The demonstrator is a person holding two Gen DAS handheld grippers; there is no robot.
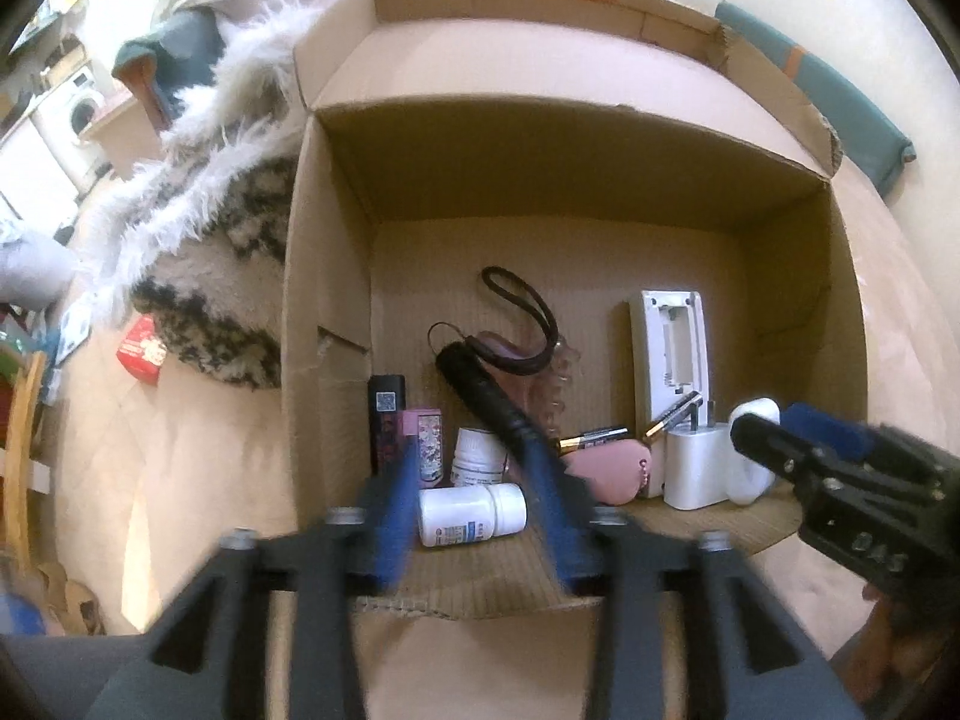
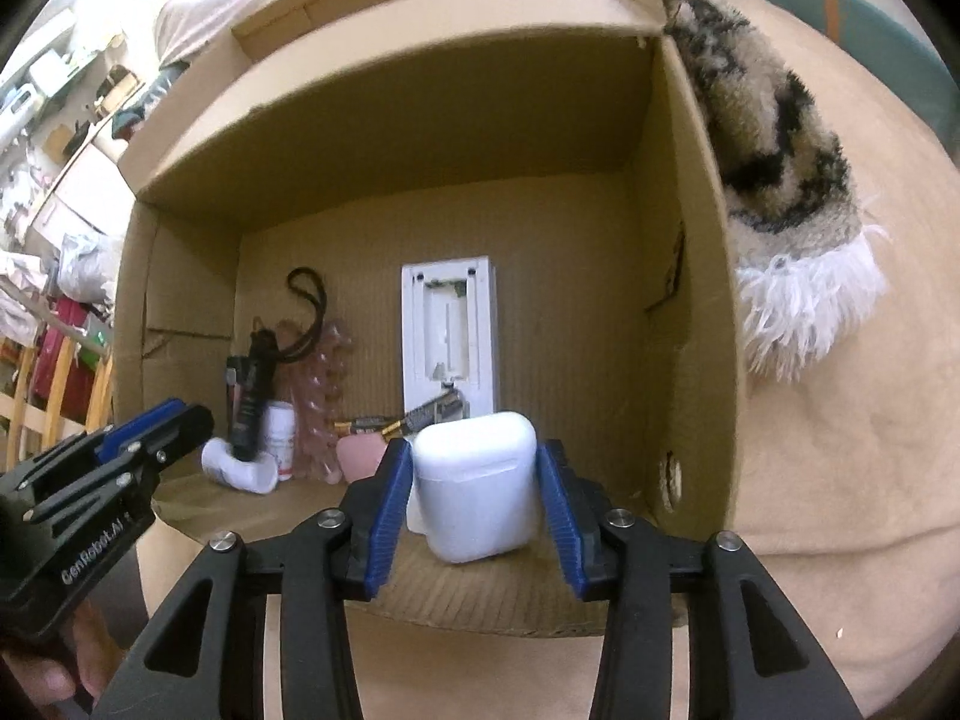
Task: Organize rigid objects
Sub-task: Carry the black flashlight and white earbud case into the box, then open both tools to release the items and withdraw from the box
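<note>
While both grippers hang over the cardboard box [image 2: 690,300] front edge, left gripper [image 1: 474,480] jaws apart w/ nothing held, right gripper [image 2: 474,480] jaws apart astride white case [image 2: 474,492], floor bare behind.

box [image 2: 690,300] rear: free | front: bottles [image 1: 468,513], earbud case [image 2: 474,492] block

White earbud case [image 2: 474,483] upright in cardboard box [image 2: 690,300]; pill bottle [image 1: 471,513] on its side

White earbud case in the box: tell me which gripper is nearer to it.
Right. The right gripper straddles the white earbud case, jaws open, pads clear of its sides. The left gripper is off to the case's left, over a lying white pill bottle.
</note>
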